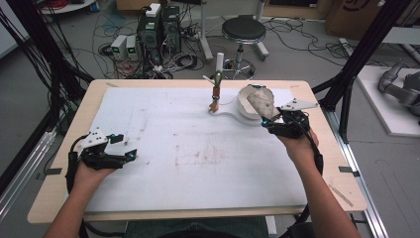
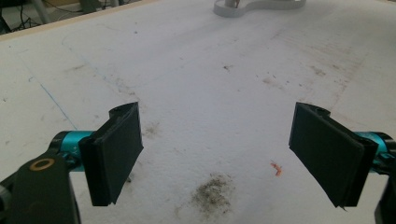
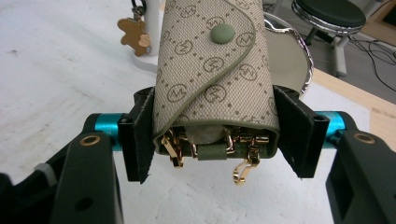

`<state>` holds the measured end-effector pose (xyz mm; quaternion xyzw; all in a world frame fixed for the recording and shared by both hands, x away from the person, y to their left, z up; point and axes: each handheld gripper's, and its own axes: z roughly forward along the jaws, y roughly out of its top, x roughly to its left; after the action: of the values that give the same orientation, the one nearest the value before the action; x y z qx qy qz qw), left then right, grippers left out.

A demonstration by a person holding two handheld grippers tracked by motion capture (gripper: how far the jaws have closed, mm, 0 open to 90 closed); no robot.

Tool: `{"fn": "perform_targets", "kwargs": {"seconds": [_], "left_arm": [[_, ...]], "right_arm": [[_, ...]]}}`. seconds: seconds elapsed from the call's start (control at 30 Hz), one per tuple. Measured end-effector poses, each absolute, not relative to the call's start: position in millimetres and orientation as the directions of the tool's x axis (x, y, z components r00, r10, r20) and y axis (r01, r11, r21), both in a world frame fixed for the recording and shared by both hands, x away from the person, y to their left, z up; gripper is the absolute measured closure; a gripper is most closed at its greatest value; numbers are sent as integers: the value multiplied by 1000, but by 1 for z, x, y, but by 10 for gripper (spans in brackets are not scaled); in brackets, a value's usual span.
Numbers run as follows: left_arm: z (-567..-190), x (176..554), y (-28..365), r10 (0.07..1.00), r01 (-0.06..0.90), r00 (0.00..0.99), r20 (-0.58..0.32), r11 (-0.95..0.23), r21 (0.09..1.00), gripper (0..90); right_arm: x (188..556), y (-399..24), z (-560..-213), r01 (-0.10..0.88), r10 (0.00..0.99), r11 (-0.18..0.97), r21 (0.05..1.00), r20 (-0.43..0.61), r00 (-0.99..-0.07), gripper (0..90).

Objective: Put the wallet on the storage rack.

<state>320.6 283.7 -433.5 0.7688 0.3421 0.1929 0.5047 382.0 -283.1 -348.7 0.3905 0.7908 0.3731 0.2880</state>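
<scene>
grip: right gripper (image 3: 219, 135) clamping a beige monogram key pouch (image 3: 212, 70) across its width, both black pads pressing on its sides near the open lower end

pouch place: sitting right of centre in the upper half of the high view (image 1: 261, 103), lifted clear of the white foam mat (image 1: 198, 148) and hovering in front of the round tray (image 1: 242, 106)

left gripper: resting at lower left of the high view (image 1: 130, 155), jaws standing wide apart with nothing between them, bare mat lying between the pads in the left gripper view (image 2: 215, 154)

done so far: judging the pick as complete, pouch being carried off the mat with the snap flap (image 3: 222, 33) shut

left to do: judging a set-down or hang-up as outstanding, most likely at the small white stand (image 1: 216, 84) with the teddy charm (image 3: 134, 35) at upper centre of the high view; exact goal not being readable from the frames

long axis: running along the gripper's reach, bottom to top of the right gripper view, away from the camera

pointing: closed, rounded flap end heading toward the top of that frame; open end with the gold clip hooks (image 3: 243, 173) dangling toward the camera at lower centre

tilt: leaning slightly to the right in the frame, flap face turning up toward the lens
</scene>
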Motion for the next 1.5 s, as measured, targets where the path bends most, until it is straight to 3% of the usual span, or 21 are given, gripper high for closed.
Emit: {"fn": "perform_targets", "kwargs": {"seconds": [0.7, 1.5], "left_arm": [[-434, 321, 284, 719, 329, 693, -45, -260, 908, 172], [-434, 320, 284, 719, 329, 693, -45, -260, 908, 172]], "right_arm": [[433, -273, -357, 501, 836, 484, 718, -211, -506, 371], [457, -253, -364, 537, 829, 517, 666, -234, -507, 370]]}}
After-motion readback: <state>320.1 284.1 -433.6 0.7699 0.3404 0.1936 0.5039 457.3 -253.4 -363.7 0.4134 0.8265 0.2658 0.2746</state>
